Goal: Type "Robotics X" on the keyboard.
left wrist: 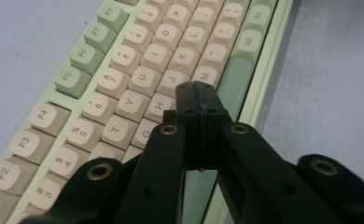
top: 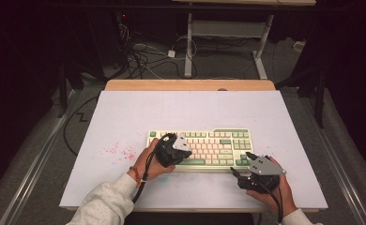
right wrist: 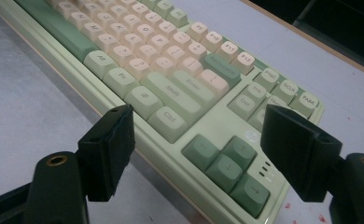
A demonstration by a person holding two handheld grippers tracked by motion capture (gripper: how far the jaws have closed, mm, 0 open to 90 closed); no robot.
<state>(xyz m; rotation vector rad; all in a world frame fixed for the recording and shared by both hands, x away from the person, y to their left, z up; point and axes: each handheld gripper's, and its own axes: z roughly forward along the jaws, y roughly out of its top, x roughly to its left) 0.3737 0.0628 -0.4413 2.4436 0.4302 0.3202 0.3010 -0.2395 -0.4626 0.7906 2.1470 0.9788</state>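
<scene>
In the high view a green and cream keyboard [top: 201, 149] lies on a white table [top: 125, 112], toward the near edge and a little right of the middle. The left gripper [top: 181, 149], held in the person's left hand [top: 154, 161], hangs over the keyboard's left half, covering some of its keys, and a black cable runs back from it along the wrist. The right gripper [top: 241, 165], in the right hand [top: 270, 187], sits just off the keyboard's near right corner, over bare table. A scatter of red specks [top: 120, 151] marks the table left of the keyboard, and beyond the table's far wooden edge, well behind the keyboard, loose cables [top: 143, 58] lie on the floor by a desk frame [top: 228, 40]. In the left gripper view the left gripper [left wrist: 198, 95] has its jaws pressed together with nothing between them, the tips over the keyboard [left wrist: 138, 79] near the H and J keys and beside the green space bar [left wrist: 234, 81]; the jaws hide the keys beneath. In the right gripper view the right gripper [right wrist: 196, 135] has its jaws standing well apart and empty, framing the keyboard [right wrist: 171, 93]'s right end, with the arrow keys [right wrist: 229, 165] between them and the table showing on the near side.
</scene>
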